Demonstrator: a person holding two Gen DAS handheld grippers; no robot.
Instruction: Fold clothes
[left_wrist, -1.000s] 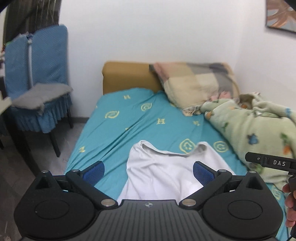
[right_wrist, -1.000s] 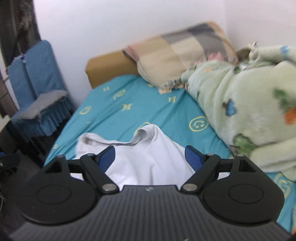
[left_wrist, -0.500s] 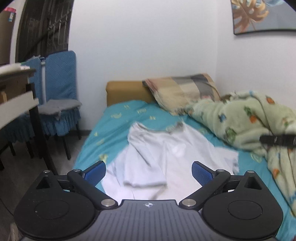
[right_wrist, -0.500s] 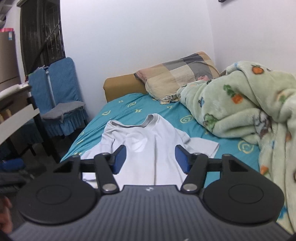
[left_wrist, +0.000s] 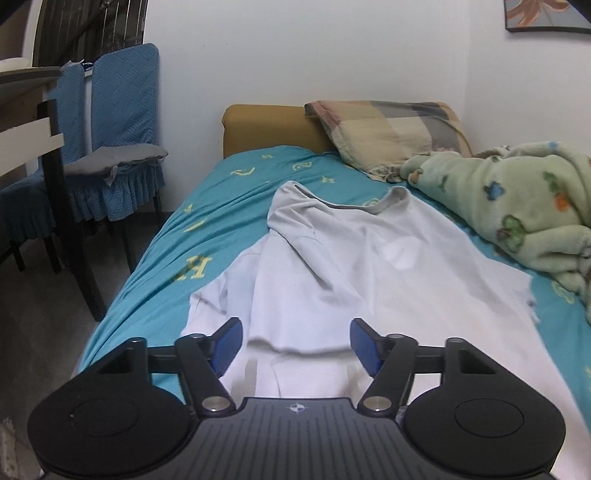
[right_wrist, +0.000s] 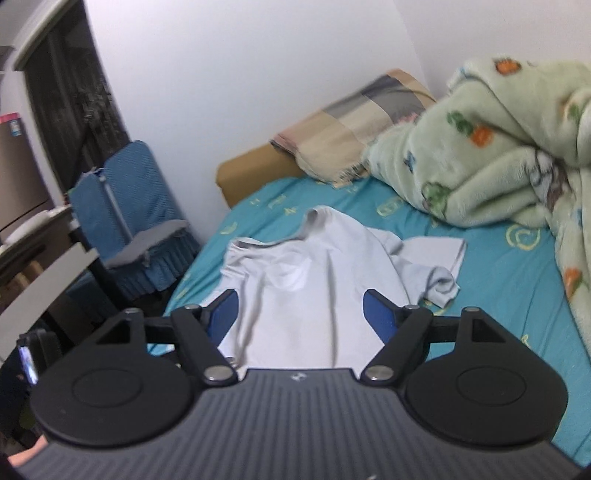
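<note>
I see a soft matt cloth t-shirt on a smooth cotton sheet; upper right, a fuzzy fleece blanket; my gripper's plastic looks matt black.

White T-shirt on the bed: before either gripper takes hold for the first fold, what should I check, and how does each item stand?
1. T-shirt lies flat: not ok, creased, one sleeve bunched.
2. Left gripper free: ok, jaws closing, pads not pressing cloth.
3. Right gripper free: ok, jaws opening.
4. Collar toward pillow: ok.
5. Blanket off shirt: ok.
6. Near hem visible: cannot tell.
</note>
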